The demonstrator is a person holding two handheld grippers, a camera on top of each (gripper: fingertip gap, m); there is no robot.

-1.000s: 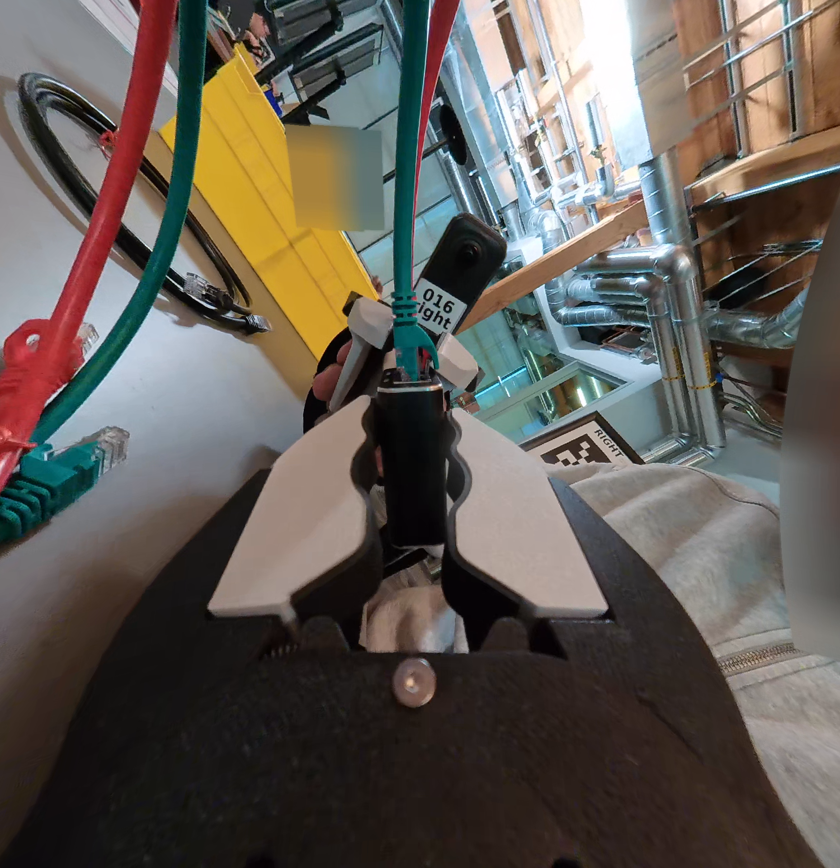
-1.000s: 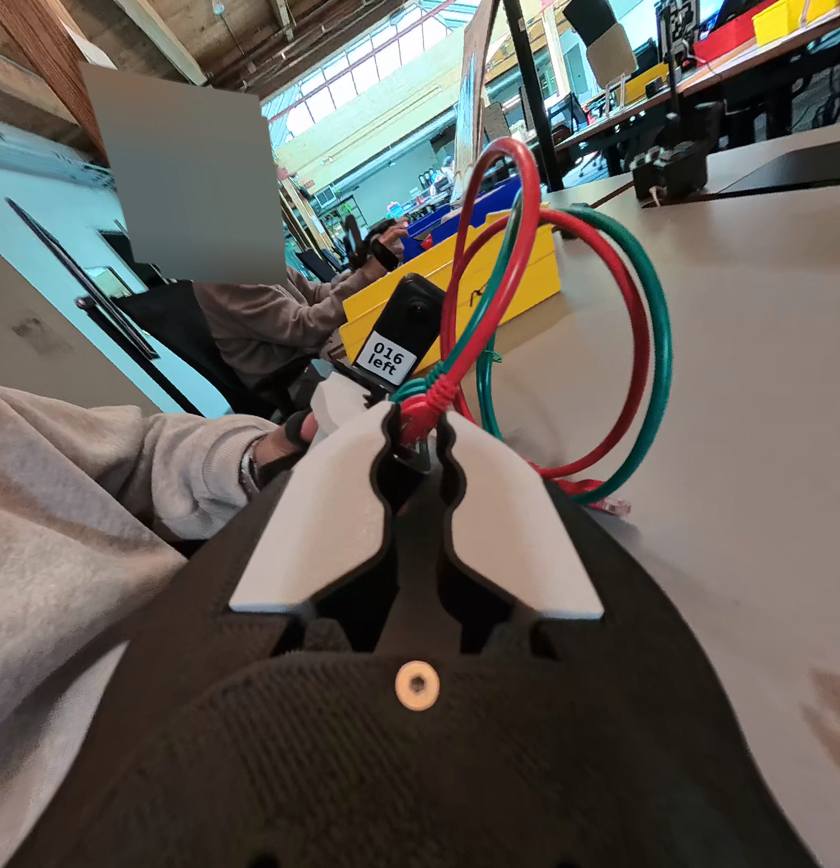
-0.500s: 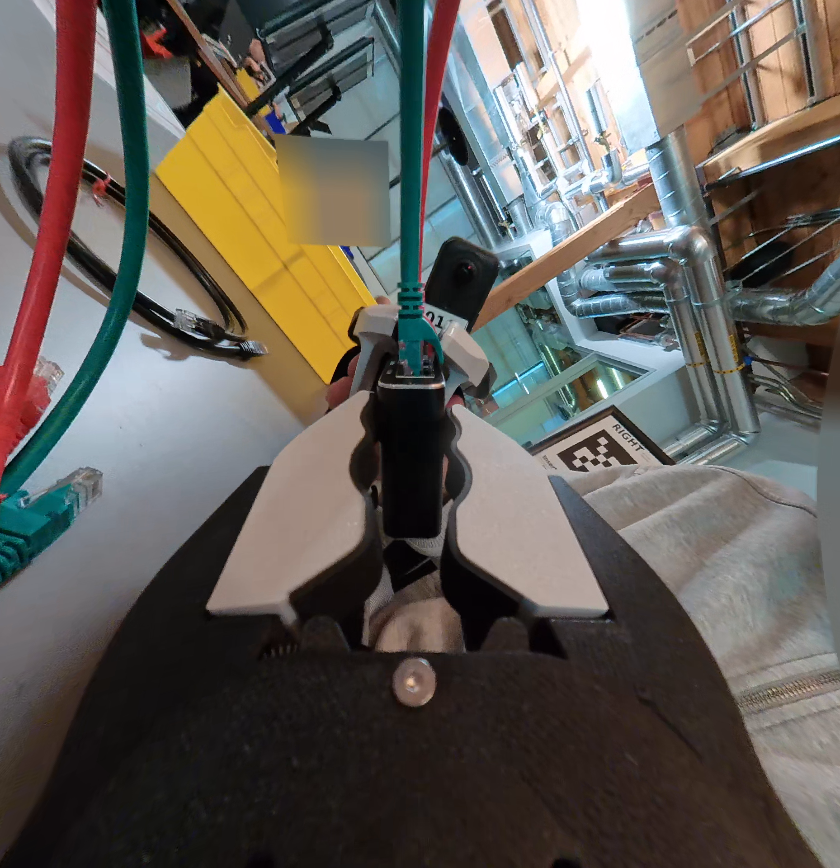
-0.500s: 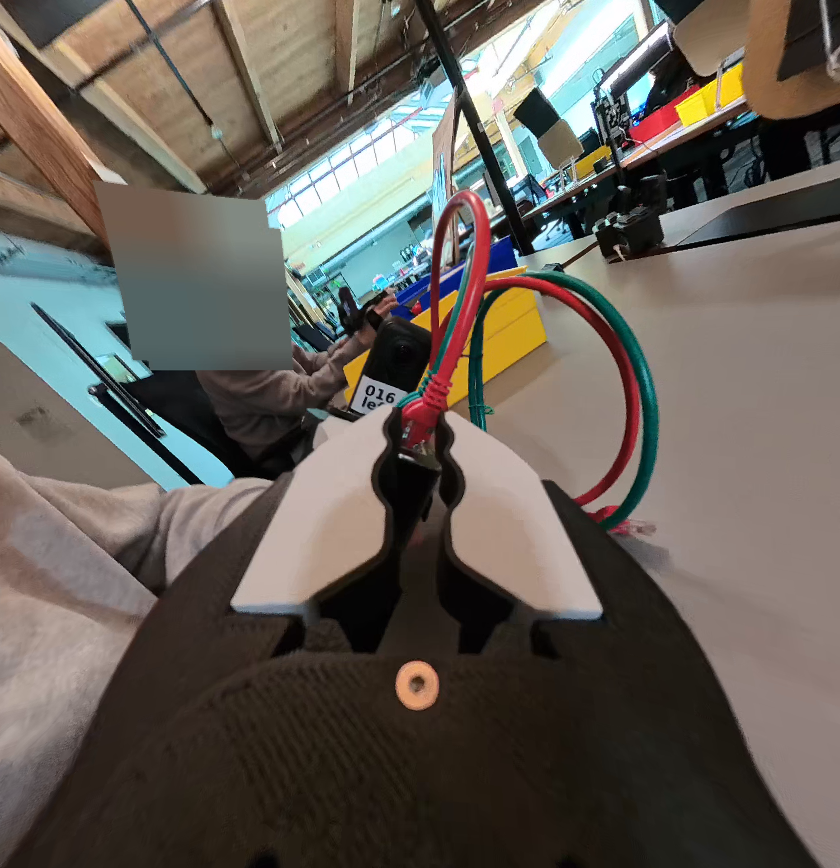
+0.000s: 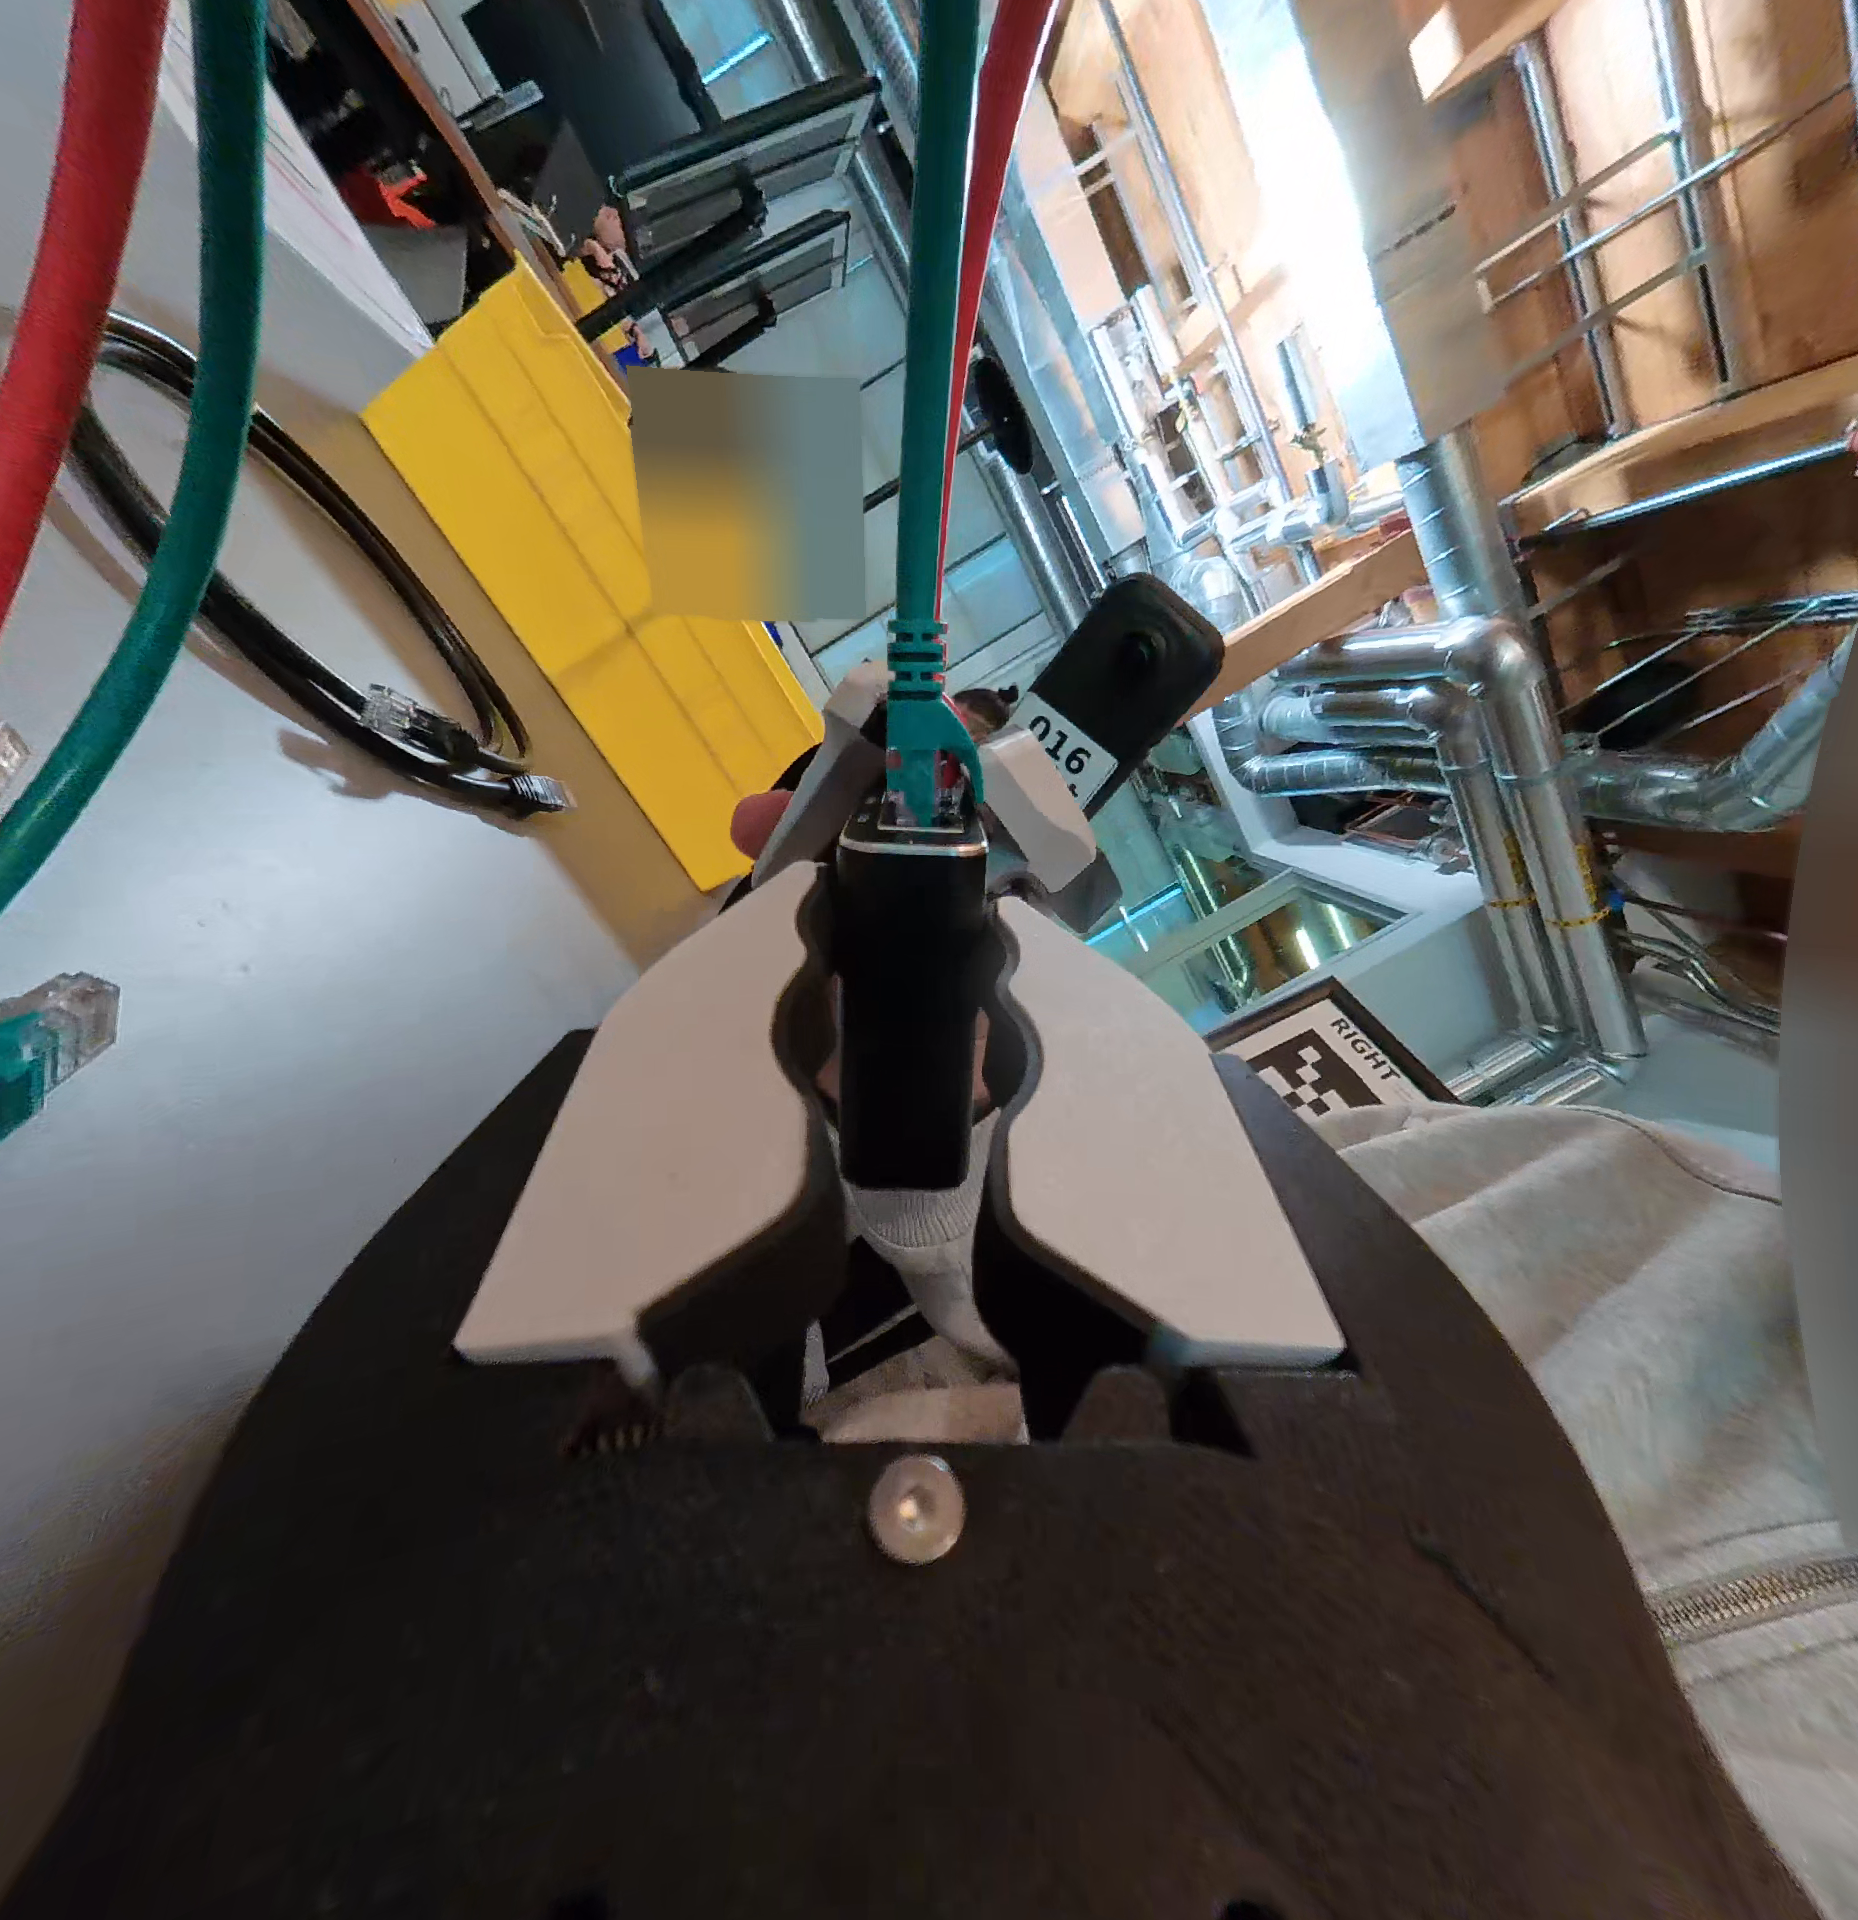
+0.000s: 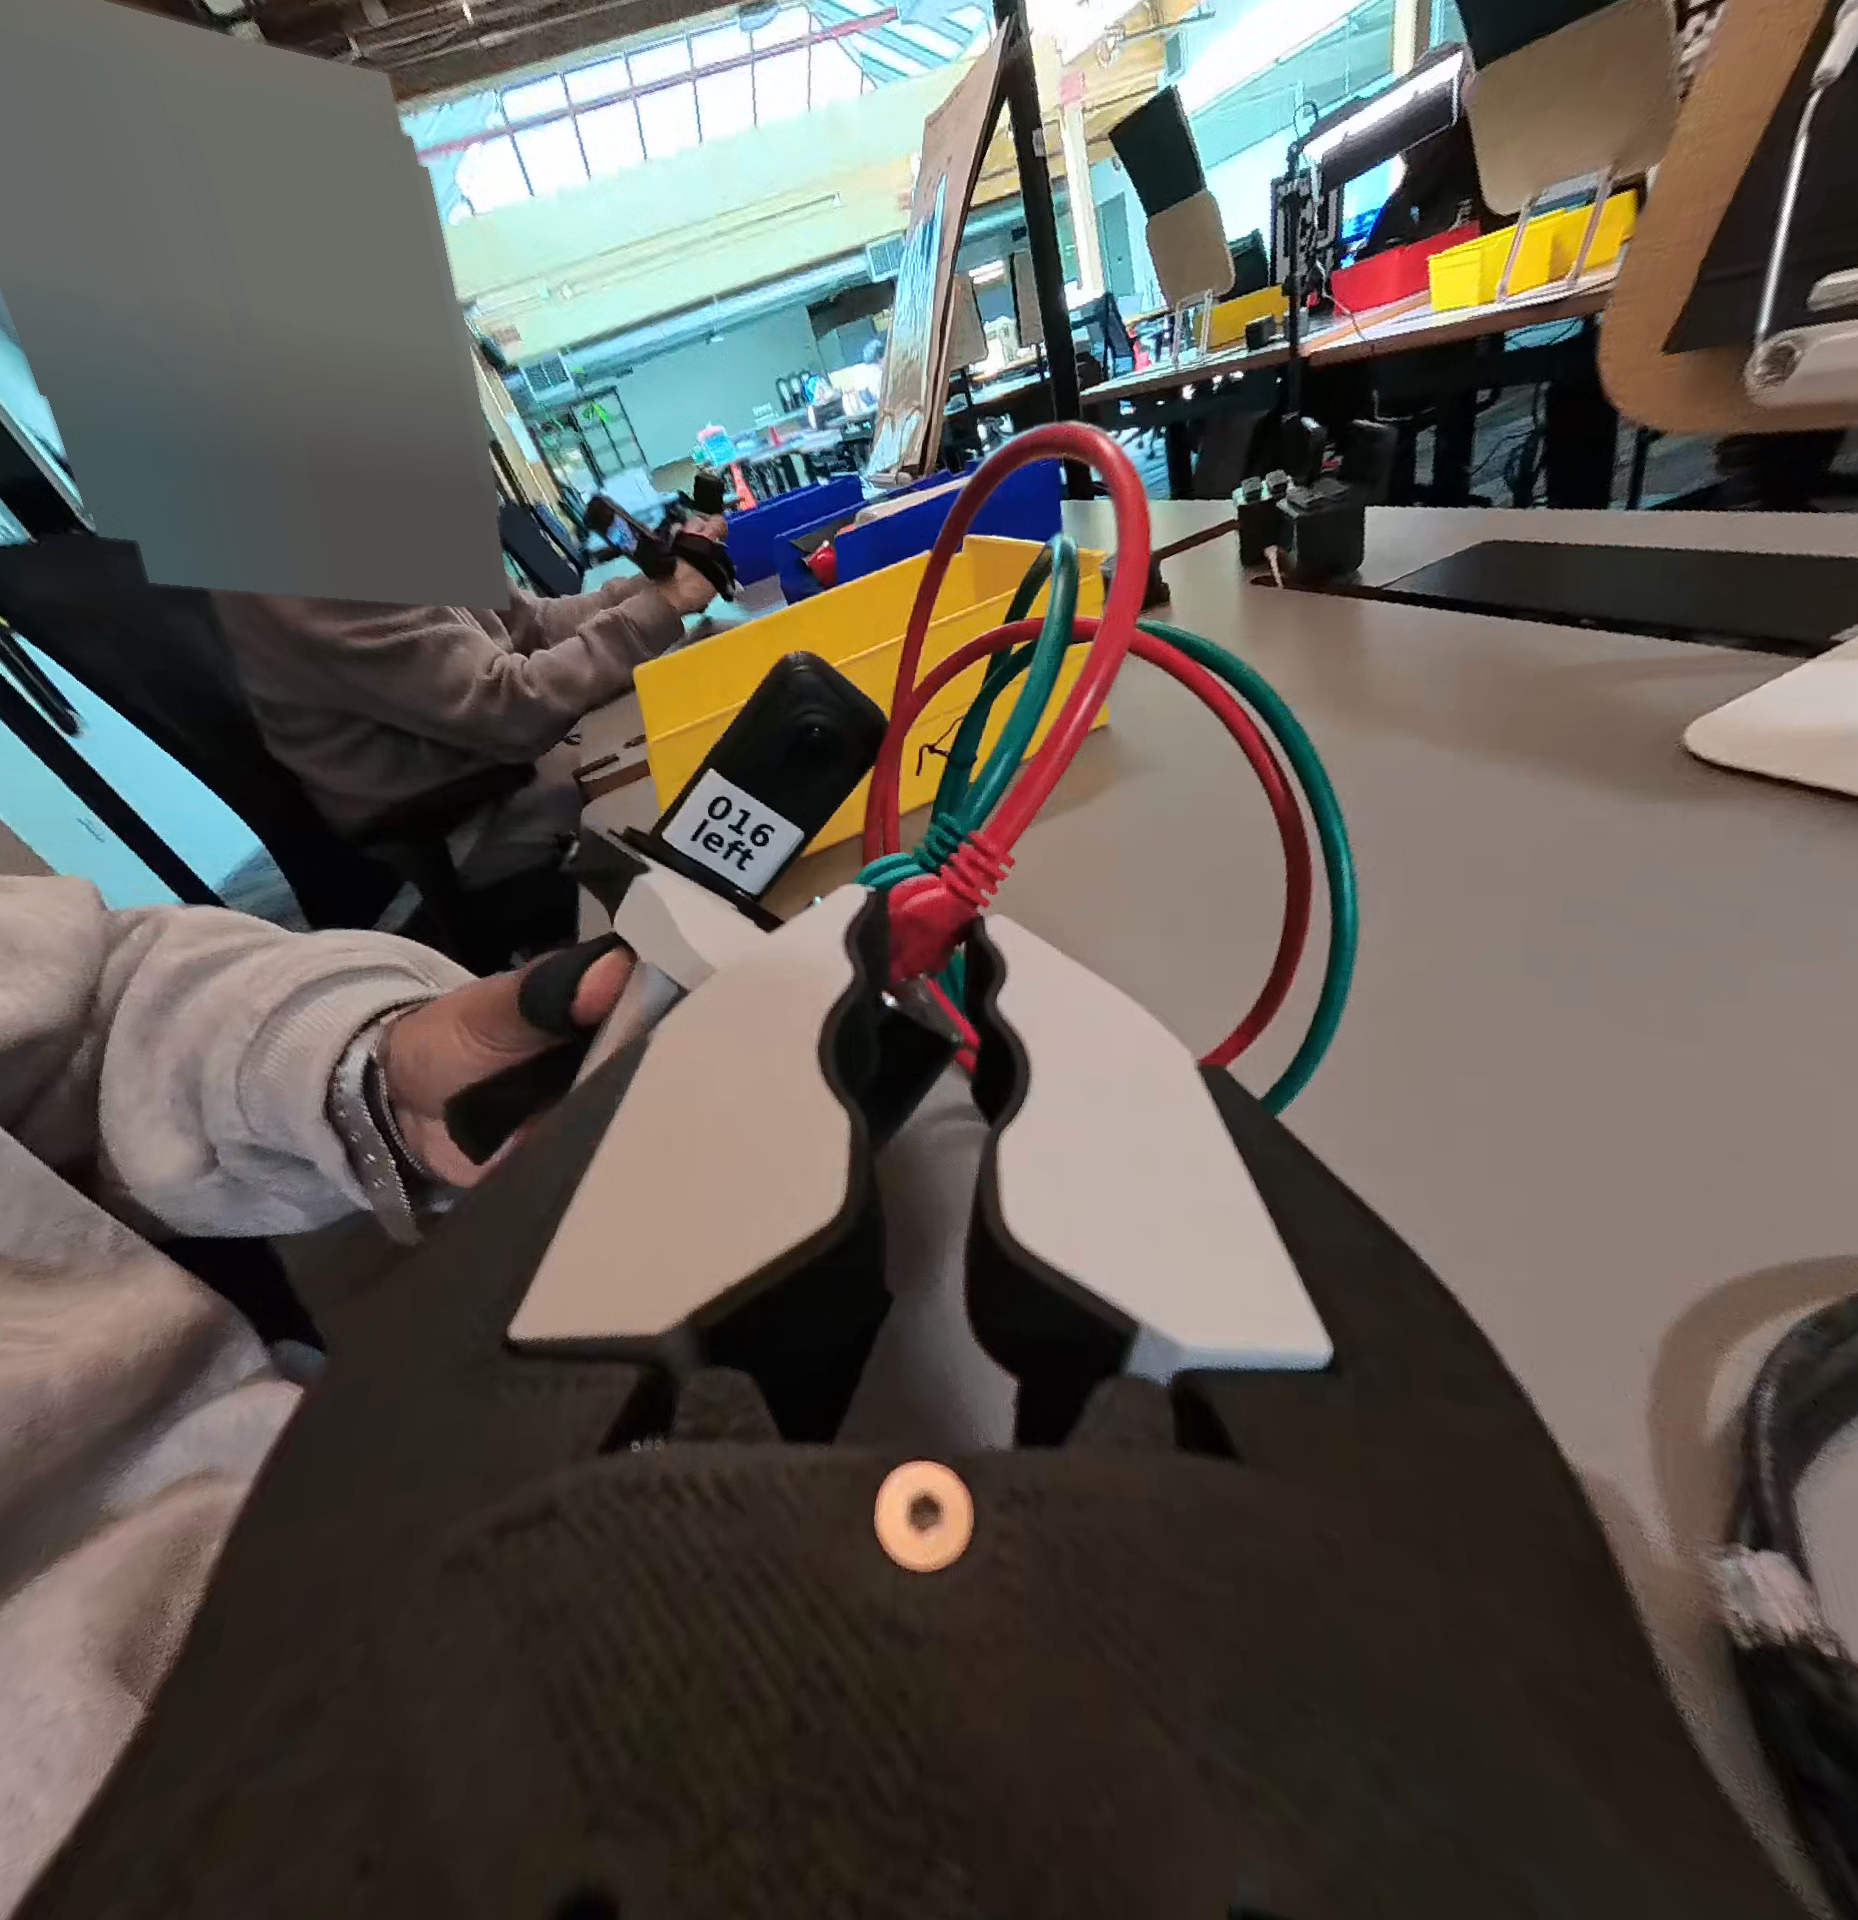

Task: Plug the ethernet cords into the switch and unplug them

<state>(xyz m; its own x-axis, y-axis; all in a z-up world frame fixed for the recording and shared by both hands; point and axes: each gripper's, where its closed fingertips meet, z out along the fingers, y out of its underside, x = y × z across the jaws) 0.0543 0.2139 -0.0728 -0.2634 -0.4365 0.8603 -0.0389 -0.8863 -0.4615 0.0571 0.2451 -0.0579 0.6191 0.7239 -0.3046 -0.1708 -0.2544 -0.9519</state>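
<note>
In the left wrist view my left gripper (image 5: pixel 909 935) is shut on the black switch (image 5: pixel 909 1029) and holds it above the table. A green cord (image 5: pixel 930 364) is plugged into the switch's end face, with the red cord (image 5: pixel 992 208) right behind it. My right gripper (image 5: pixel 930 779) reaches in from the far side of that face. In the right wrist view my right gripper (image 6: pixel 923 935) is shut on the red plug (image 6: pixel 935 914) at the switch (image 6: pixel 894 1049). The green plug (image 6: pixel 894 868) sits beside it. I cannot tell how deep the red plug sits.
Both cords loop down to the grey table (image 6: pixel 1527 935); their free ends (image 5: pixel 42 1039) lie at the left. A coiled black cable (image 5: pixel 312 623) and a yellow bin (image 5: pixel 551 540) are on the table. A white object (image 6: pixel 1798 727) lies at the right. Another person (image 6: pixel 405 675) sits beyond.
Both grippers have tilted and shifted together with the switch and cords. The left stays shut on the switch and the right on the red plug.
</note>
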